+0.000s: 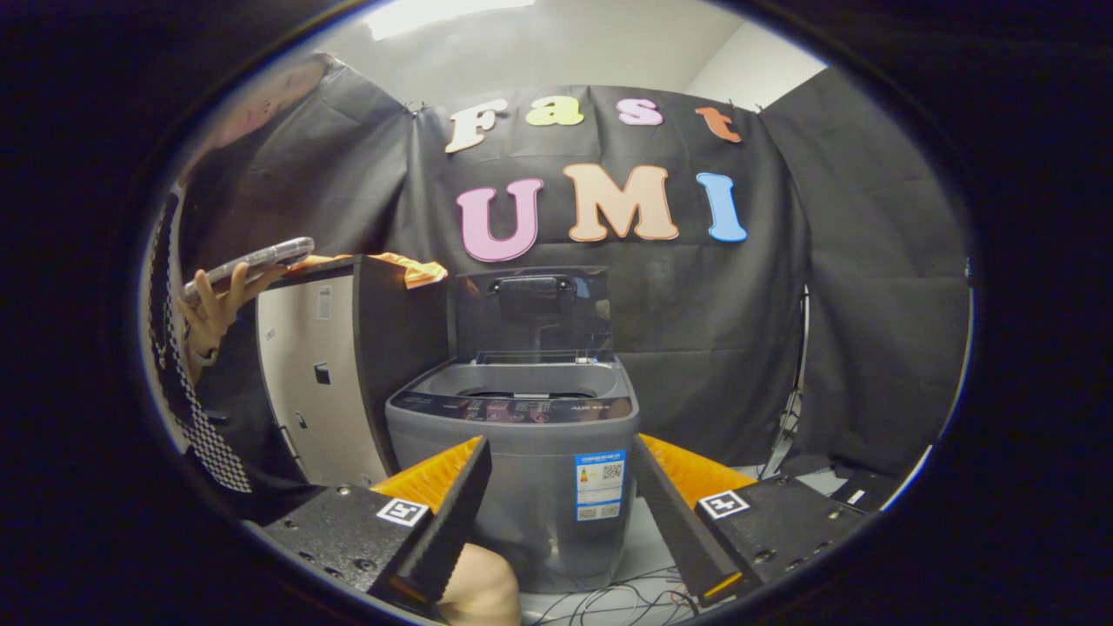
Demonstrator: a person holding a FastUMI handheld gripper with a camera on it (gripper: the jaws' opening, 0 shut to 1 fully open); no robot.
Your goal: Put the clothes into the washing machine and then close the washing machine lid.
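Observation:
A grey top-loading washing machine (522, 452) stands ahead of me on the floor, seen between and beyond my fingers. Its dark lid (532, 311) is raised upright at the back and the tub opening (522, 382) is uncovered. An orange piece of clothing (416, 268) lies on top of the tall cabinet (348, 365) to the left of the machine. My gripper (561, 487) is open, well short of the machine, with nothing between its fingers.
A person stands at the left beside the cabinet, with a hand (213, 313) holding a phone (252, 261). Cables (609, 600) lie on the floor in front of the machine. A stand leg (791, 417) and dark gear (856, 496) sit to the right.

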